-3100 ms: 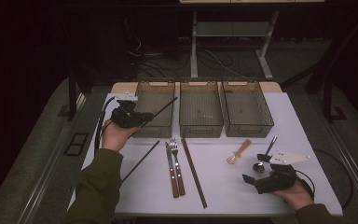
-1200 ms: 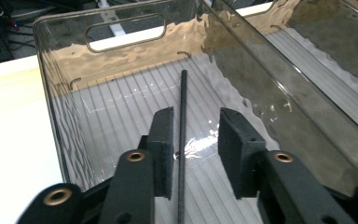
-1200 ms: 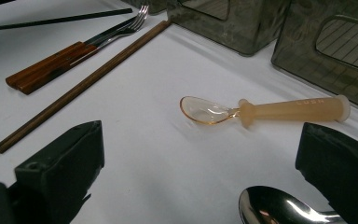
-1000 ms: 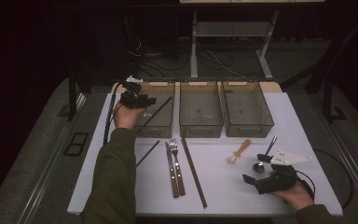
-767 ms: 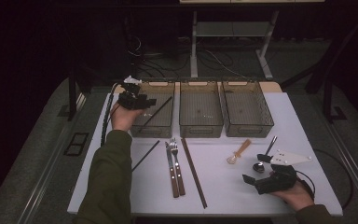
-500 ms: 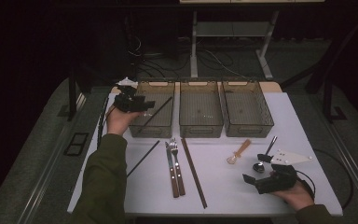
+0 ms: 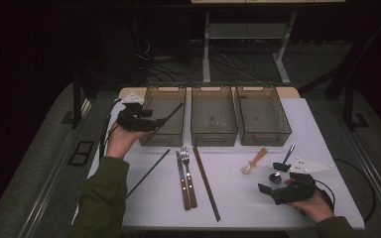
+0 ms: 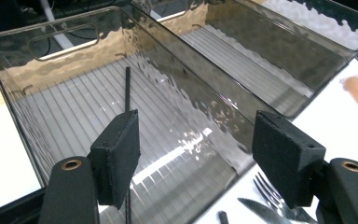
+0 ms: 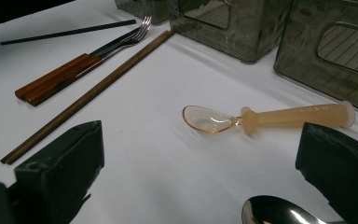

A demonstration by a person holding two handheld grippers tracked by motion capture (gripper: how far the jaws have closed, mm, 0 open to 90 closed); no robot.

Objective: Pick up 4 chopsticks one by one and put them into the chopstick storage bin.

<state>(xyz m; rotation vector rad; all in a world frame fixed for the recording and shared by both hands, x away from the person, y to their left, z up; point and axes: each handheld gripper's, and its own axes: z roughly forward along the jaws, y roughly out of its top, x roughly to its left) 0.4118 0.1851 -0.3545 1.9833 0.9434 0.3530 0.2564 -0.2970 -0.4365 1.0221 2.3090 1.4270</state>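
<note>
My left gripper [image 7: 151, 124] hovers at the near left corner of the left bin [image 7: 161, 140], its jaws wide apart. In the left gripper view the gripper [image 8: 196, 154] looks into that bin [image 8: 23, 116]. A black chopstick [image 8: 127, 88] lies slanted inside it, running down behind one jaw; the same chopstick [image 7: 171, 113] leans across the bin in the high view. My right gripper [image 7: 273, 178] rests open at the table's near right. An amber plastic spoon [image 9: 270, 119] lies ahead of the right gripper [image 9: 200, 168], and a metal spoon [image 9: 279, 212] lies just under it.
Middle bin [image 7: 213, 138] and right bin [image 7: 265, 139] stand beside the left one. On the white table lie a second black chopstick [image 7: 149, 172], a knife [image 7: 182, 181], a fork [image 7: 189, 178], brown chopsticks [image 7: 206, 183], the amber spoon [image 7: 254, 161] and the metal spoon [image 7: 281, 166].
The left hand carried the black chopstick up to the left bin, then drew back a little towards the person. The right gripper has stayed put.
</note>
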